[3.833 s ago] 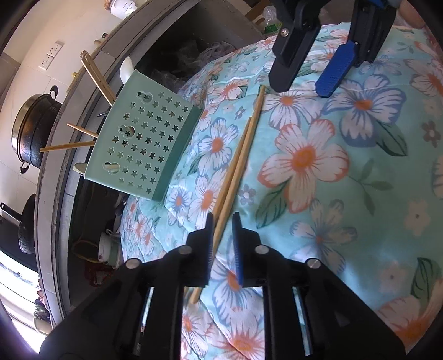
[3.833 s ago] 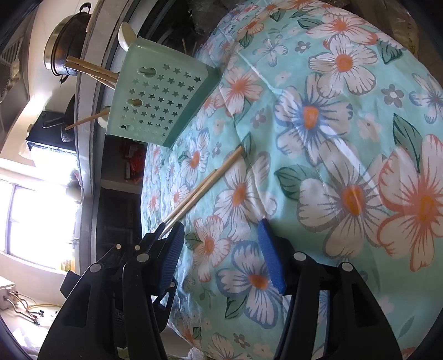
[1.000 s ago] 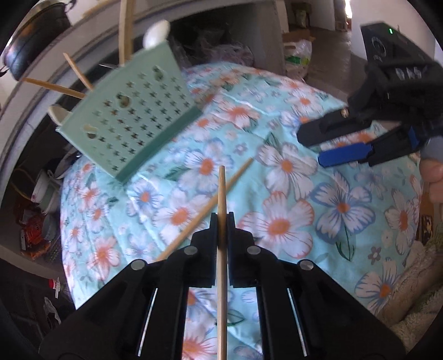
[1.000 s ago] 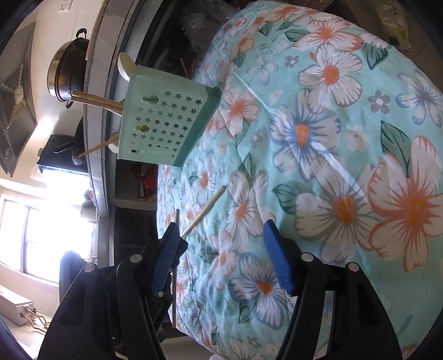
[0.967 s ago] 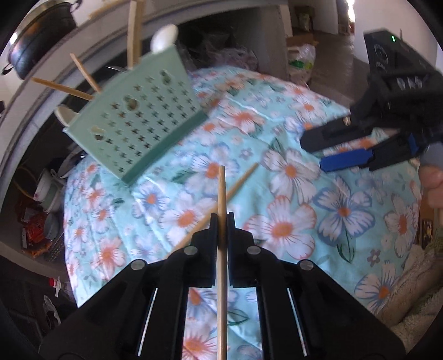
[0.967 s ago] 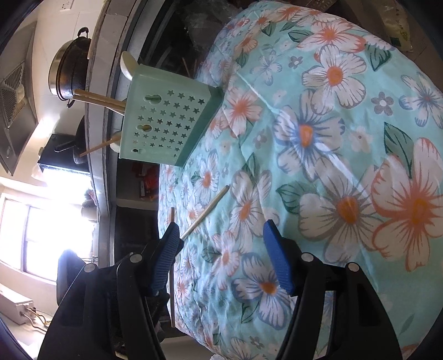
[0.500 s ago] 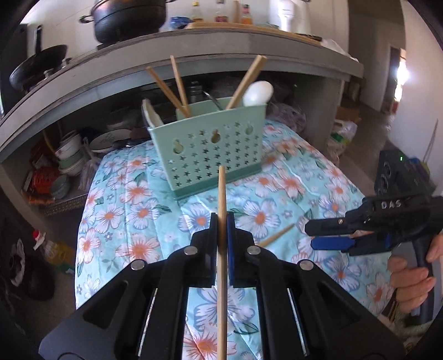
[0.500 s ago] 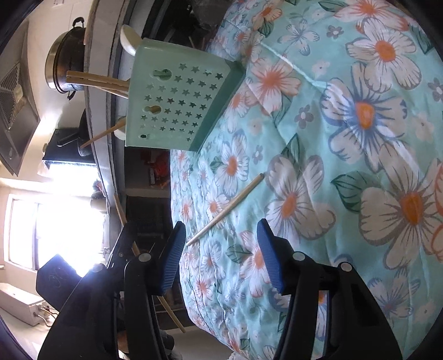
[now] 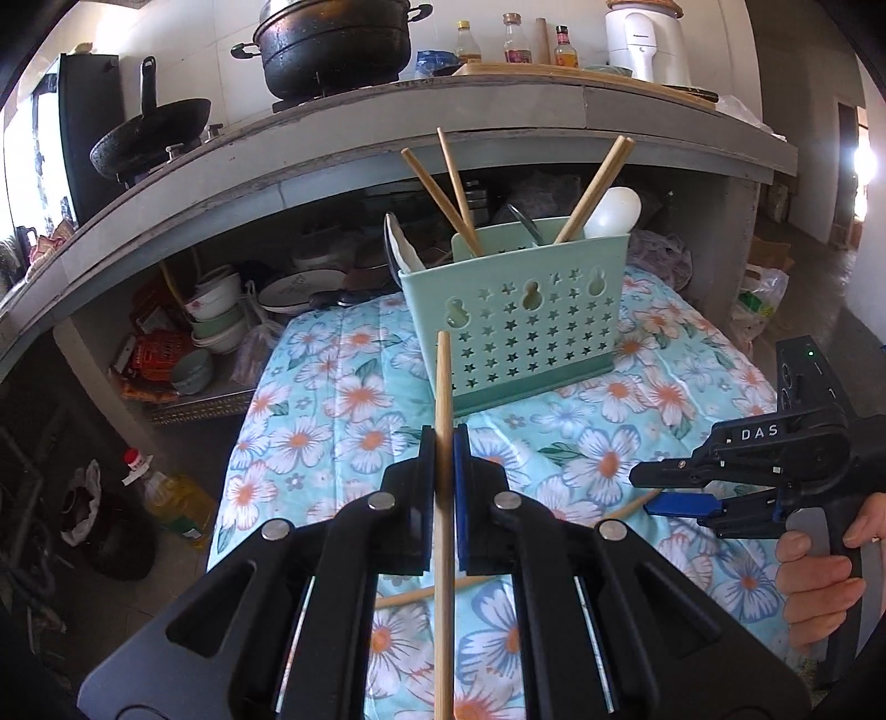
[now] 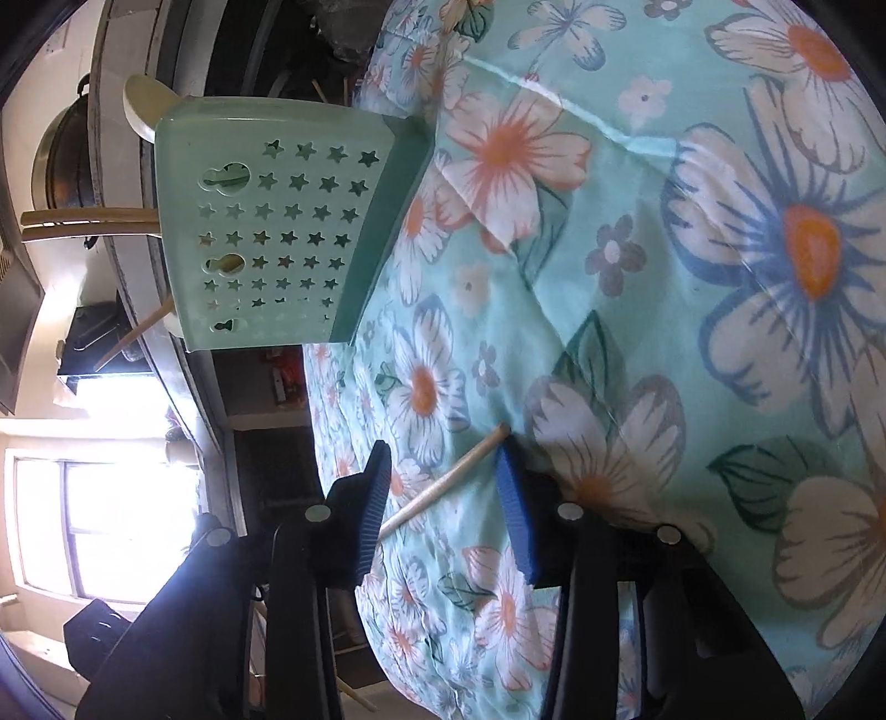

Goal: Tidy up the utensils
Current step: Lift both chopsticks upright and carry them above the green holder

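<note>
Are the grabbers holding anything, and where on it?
The left gripper pinches one chopstick around its middle. The right gripper, jaws just closing, straddles the other chopstick's end but doesn't grip it yet.

Ahead of the hand-held gripper runs a grey concrete counter (image 9: pixel 387 127) against a white wall (image 9: pixel 183 33). On it stand a black lidded pot (image 9: pixel 332 50), a wok (image 9: pixel 149 138), bottles (image 9: pixel 515 44) and a white appliance (image 9: pixel 645 39). Bowls (image 9: pixel 216 321) and plates crowd the dark space beneath. A floral cloth (image 9: pixel 332 399) covers the desk. To the left a bright window (image 10: pixel 111 526) glares; to the right a doorway (image 9: pixel 847 166) opens onto a grey floor.
</note>
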Demonstrator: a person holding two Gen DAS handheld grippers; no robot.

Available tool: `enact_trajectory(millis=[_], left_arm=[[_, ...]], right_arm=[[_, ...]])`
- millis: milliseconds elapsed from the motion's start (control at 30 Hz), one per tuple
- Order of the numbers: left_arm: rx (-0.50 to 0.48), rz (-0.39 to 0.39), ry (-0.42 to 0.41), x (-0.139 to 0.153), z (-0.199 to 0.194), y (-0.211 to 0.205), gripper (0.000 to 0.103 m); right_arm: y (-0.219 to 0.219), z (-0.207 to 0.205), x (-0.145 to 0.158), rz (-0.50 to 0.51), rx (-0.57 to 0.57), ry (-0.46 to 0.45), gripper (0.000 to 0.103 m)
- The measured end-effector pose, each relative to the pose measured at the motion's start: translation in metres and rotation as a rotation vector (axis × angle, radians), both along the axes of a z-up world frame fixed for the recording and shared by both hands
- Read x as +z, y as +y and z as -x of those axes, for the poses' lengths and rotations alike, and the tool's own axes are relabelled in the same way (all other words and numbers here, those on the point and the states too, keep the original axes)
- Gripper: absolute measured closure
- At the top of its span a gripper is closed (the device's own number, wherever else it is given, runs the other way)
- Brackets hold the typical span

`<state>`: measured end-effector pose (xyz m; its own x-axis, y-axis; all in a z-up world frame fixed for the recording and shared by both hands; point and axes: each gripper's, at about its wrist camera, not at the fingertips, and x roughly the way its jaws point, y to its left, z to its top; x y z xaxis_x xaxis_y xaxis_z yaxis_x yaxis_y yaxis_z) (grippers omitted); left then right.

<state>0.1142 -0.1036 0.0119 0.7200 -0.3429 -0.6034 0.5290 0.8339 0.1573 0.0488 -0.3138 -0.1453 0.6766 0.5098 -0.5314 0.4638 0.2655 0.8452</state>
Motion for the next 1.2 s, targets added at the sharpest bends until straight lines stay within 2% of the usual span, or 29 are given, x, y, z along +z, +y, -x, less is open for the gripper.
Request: enact_trajectory(millis=[200, 433, 1033, 1133, 1200], left_arm=[[0.024, -0.023, -0.040, 0.003, 0.000, -0.001, 0.098], [0.037, -0.033, -0.044, 0.002, -0.003, 0.000, 0.098], [0.051, -0.043, -0.051, 0.003, -0.005, 0.001, 0.098], [0.056, -0.029, -0.054, 0.006, -0.006, 0.002, 0.098], [0.049, 0.013, -0.044, 0.013, -0.009, 0.006, 0.098]], right_arm=[[0.010, -0.003, 0.002, 0.070, 0.000, 0.016, 0.088], [0.008, 0.006, 0.027, 0.151, 0.014, -0.062, 0.090], [-0.034, 0.053, 0.120, 0.380, -0.084, -0.273, 0.097], [-0.034, 0.059, 0.134, 0.433, -0.094, -0.302, 0.097], [-0.034, 0.063, 0.144, 0.471, -0.099, -0.319, 0.097]])
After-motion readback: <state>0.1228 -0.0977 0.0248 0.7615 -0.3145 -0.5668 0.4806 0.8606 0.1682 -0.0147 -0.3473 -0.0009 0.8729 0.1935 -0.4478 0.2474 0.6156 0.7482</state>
